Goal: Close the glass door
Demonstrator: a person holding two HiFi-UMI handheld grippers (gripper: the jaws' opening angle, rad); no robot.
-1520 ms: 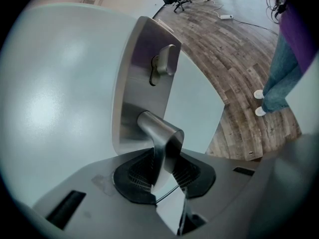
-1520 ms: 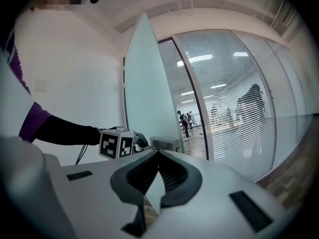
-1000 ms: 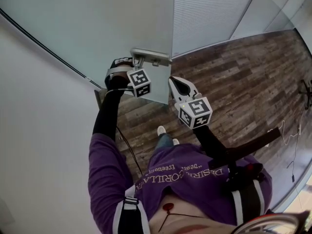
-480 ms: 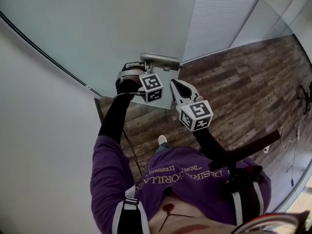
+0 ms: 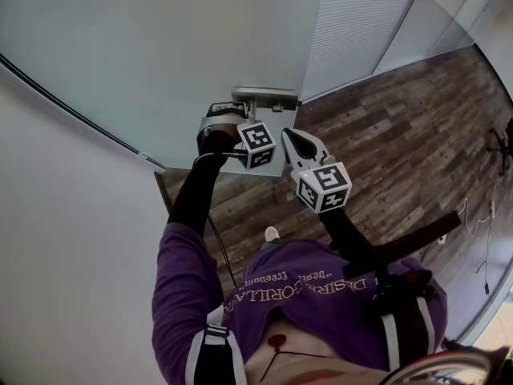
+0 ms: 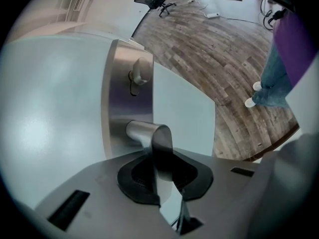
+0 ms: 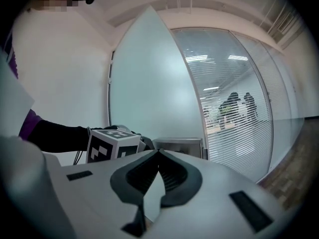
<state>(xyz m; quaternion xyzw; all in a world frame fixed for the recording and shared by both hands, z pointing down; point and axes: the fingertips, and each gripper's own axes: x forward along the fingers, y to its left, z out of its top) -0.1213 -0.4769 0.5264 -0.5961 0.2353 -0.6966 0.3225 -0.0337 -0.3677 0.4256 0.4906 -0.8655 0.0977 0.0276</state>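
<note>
Jaws of the left gripper (image 6: 160,169) are clamped on the handle (image 6: 148,133), the lever's flat run pinched between the black pads; they have just been closing, tightening on that bar. Jaws of the right gripper (image 7: 158,153) are pressed together at the tips with nothing between them.

The grip sits on the lever's outer run, away from its pivot. That looks like the point for swinging the door (image 5: 200,38), since a hold far from the hinge side gives the most leverage and the lever is the only graspable part on smooth glass. The left gripper slopes down onto the lever from above, so the pads take it across its flat faces. The right gripper hangs just beside the left one, near the door's free edge and touching nothing, seemingly kept clear so the panel can move.

The door is a tall frosted pane, pale and matte, directly ahead of the person. A brushed metal plate (image 6: 117,93) runs along its free edge and carries the handle, with a small knob (image 6: 141,72) above it. Past that edge the left gripper view shows open wood floor (image 6: 219,59), so I judge it not yet shut. A glazed wall with blinds (image 7: 234,108) stands beyond it
</note>
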